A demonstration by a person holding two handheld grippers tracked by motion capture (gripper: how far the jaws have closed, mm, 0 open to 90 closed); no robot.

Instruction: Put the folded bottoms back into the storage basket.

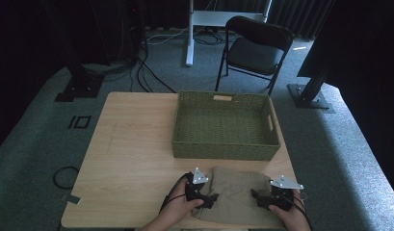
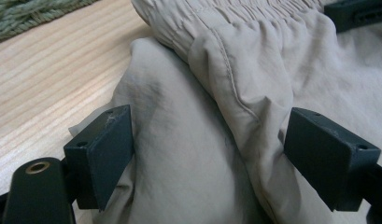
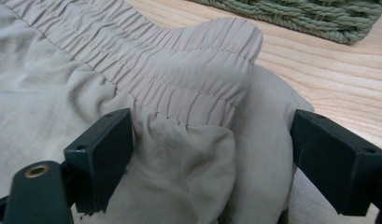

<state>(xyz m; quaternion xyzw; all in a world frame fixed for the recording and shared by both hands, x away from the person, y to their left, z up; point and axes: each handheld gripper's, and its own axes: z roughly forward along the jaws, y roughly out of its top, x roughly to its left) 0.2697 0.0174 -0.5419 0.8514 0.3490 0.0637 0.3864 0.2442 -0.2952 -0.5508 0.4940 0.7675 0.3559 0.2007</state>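
A folded beige garment (image 1: pixel 234 189) with an elastic waistband lies at the table's front edge, just before a green woven basket (image 1: pixel 222 150). My left gripper (image 1: pixel 210 198) is at the garment's left side. In the left gripper view it (image 2: pixel 209 140) is open, its jaws wide on either side of a bunched fold of the cloth (image 2: pixel 202 88). My right gripper (image 1: pixel 256 196) is at the garment's right side. Seen in its own view it (image 3: pixel 212 144) is open too, straddling a fold of the gathered waistband (image 3: pixel 179 88). A hand holds each gripper.
The basket has nothing in it and takes up the table's (image 1: pixel 132 144) back right; its wall shows in the gripper views (image 2: pixel 20 14) (image 3: pixel 296 11). Bare wood spreads to the left. A black folding chair (image 1: pixel 255 48) and cables stand on the floor beyond.
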